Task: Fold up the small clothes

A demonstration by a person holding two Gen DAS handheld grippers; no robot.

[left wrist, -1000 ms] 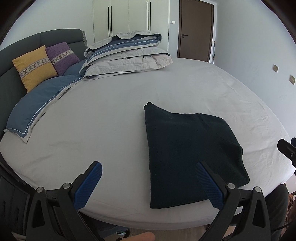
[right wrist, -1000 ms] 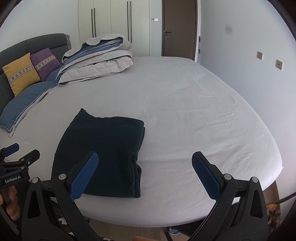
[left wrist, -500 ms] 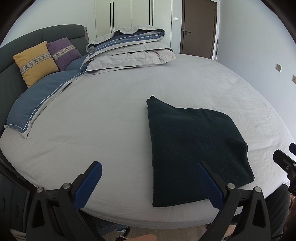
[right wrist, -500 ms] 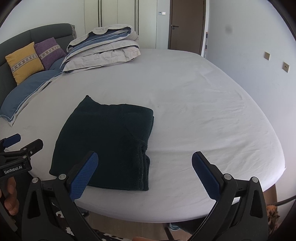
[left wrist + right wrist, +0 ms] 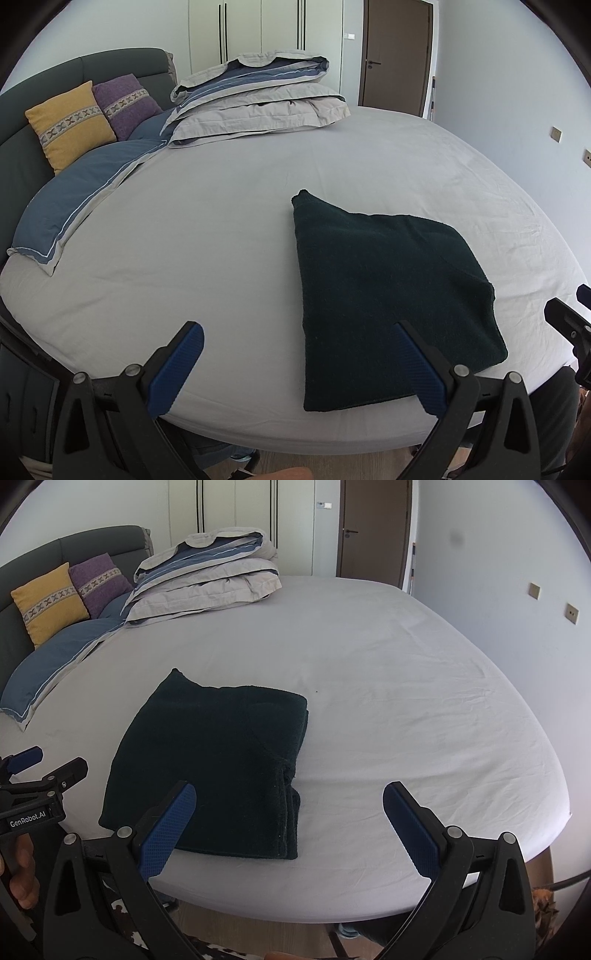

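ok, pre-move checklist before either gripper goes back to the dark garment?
1. Left gripper open and empty: ok.
2. Right gripper open and empty: ok.
3. Dark garment folded, lying flat on the bed sheet: ok.
4. Edges aligned: not ok, layers step out at the near right corner.
5. Garment fully on the bed, near edge close to the rim: ok.
6. Folded duvet and pillows well away: ok.

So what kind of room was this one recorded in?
A bedroom, most likely at home: a wide bed with a padded headboard, cushions and a stack of folded bedding, and built-in wardrobe doors behind. A folded dark garment lies on the sheet.
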